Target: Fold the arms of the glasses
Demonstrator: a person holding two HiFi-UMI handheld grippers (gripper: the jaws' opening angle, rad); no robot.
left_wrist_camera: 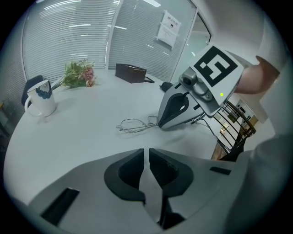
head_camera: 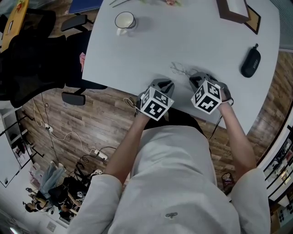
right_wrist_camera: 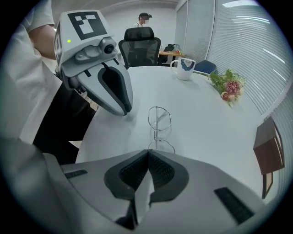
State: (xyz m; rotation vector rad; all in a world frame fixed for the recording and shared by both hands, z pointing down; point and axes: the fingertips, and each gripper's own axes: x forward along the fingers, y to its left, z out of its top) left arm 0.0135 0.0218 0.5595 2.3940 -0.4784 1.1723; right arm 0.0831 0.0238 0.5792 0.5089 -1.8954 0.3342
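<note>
Thin wire-framed glasses (head_camera: 180, 69) lie on the white table (head_camera: 192, 41) near its front edge, just beyond both grippers. In the left gripper view the glasses (left_wrist_camera: 136, 124) rest to the left of the right gripper's tip. The right gripper view looks along the glasses (right_wrist_camera: 159, 119), whose near lens runs under that gripper's tips. My left gripper (head_camera: 167, 86) is shut and empty, a little short of the glasses. My right gripper (head_camera: 196, 80) is shut, its tips at the near end of the glasses; I see nothing clamped between them.
A white mug (head_camera: 124, 21) stands at the back left and a dark glasses case (head_camera: 251, 62) at the right. A brown picture frame (head_camera: 233, 10) and flowers (left_wrist_camera: 78, 75) lie at the far side. A black office chair (head_camera: 41, 59) stands to the left.
</note>
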